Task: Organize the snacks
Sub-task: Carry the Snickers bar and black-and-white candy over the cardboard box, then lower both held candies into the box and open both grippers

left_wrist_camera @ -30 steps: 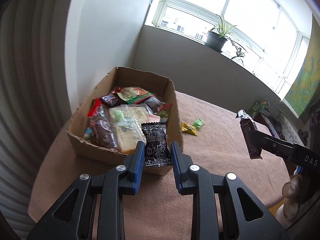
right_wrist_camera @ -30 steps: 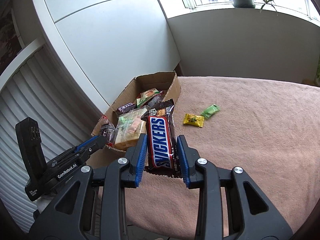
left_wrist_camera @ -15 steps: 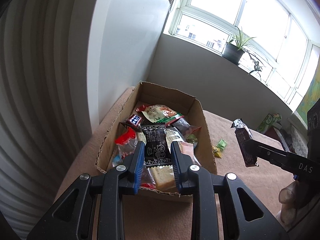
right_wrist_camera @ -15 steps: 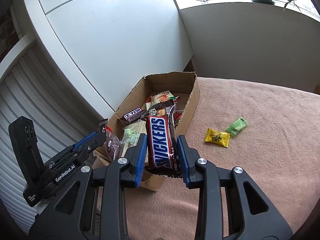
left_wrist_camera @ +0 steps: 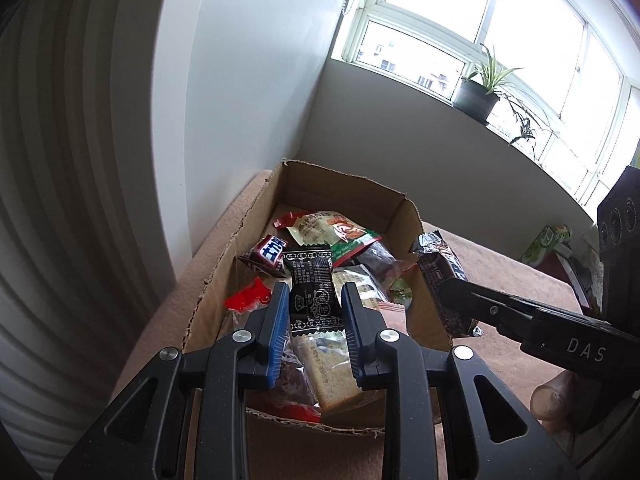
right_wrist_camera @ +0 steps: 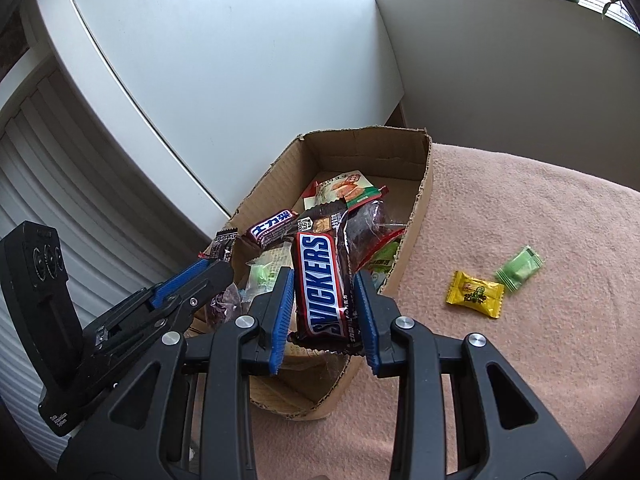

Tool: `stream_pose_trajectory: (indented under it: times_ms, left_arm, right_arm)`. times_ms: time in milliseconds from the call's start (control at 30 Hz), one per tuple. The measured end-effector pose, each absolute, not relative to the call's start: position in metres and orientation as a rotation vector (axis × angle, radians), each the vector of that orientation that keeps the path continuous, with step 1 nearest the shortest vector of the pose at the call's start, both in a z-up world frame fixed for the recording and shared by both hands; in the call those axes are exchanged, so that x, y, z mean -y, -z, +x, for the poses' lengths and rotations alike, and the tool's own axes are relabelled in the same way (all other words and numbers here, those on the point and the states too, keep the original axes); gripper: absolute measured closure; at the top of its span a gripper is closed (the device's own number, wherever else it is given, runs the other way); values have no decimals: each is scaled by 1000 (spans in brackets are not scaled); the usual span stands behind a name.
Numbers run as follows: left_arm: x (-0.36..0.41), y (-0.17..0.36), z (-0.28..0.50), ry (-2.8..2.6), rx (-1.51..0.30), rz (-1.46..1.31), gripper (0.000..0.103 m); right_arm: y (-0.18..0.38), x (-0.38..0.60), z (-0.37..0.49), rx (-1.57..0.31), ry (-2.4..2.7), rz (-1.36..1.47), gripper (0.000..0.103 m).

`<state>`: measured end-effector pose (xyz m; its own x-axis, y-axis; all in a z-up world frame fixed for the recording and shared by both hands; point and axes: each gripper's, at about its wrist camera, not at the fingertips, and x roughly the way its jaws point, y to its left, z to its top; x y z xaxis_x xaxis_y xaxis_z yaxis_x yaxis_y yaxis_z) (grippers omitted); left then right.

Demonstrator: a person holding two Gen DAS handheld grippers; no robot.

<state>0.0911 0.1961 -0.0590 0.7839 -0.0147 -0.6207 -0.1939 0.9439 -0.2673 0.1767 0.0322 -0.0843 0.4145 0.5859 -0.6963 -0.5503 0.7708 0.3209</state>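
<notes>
- Now, my left gripper (left_wrist_camera: 315, 312) was closed most of the way on a small black snack packet (left_wrist_camera: 314, 294), its blue pads pressed against the packet's two sides, holding it upright above the cardboard box (left_wrist_camera: 296, 184).
- My right gripper (right_wrist_camera: 323, 304) was likewise narrowed onto a Snickers bar (right_wrist_camera: 322, 284), pinched by its long edges, hanging over the near right corner of the box.
- Inside the box lay a jumble of wrapped snacks, among them a purple-and-white bar (right_wrist_camera: 274, 226) by the left wall and a green-edged pouch (right_wrist_camera: 346, 188) towards the far end.
- Out on the pink cloth (right_wrist_camera: 540, 208), to the right of the box, sat a yellow candy (right_wrist_camera: 475, 294) and a green candy (right_wrist_camera: 519, 268), just beside each other.
- From the left camera, my right gripper showed at the right, with the bar poking up beside the box's right wall.
</notes>
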Motion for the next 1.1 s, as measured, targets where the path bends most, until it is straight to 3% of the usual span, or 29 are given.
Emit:
stream_pose_trajectory:
  times_ms: [233, 367, 600, 800, 867, 967, 1033, 1100]
  left_arm:
    - [-198, 60, 93, -107, -677, -329, 78]
    - [-198, 59, 92, -109, -676, -332, 78]
    - [-195, 56, 89, -104, -674, -329, 78]
    - [-188, 47, 80, -100, -662, -317, 78]
    - [-184, 44, 75, -98, -655, -310, 75]
    - [-178, 39, 67, -94, -646, -302, 69]
    - [-175, 36, 61, -99, -639, -301, 51]
    - [-173, 34, 54, -103, -628, -302, 44]
  right_arm:
    - [82, -32, 177, -875, -702, 29, 70]
    - [75, -30, 171, -840, -686, 10, 46]
    - [66, -24, 162, -813, -675, 0, 44]
    - [55, -8, 148, -773, -641, 5, 23]
    - [50, 0, 144, -759, -625, 2, 15]
    - [44, 12, 136, -734, -595, -9, 13]
    - [42, 21, 131, -730, -576, -20, 12]
    - [40, 32, 126, -731, -561, -22, 12]
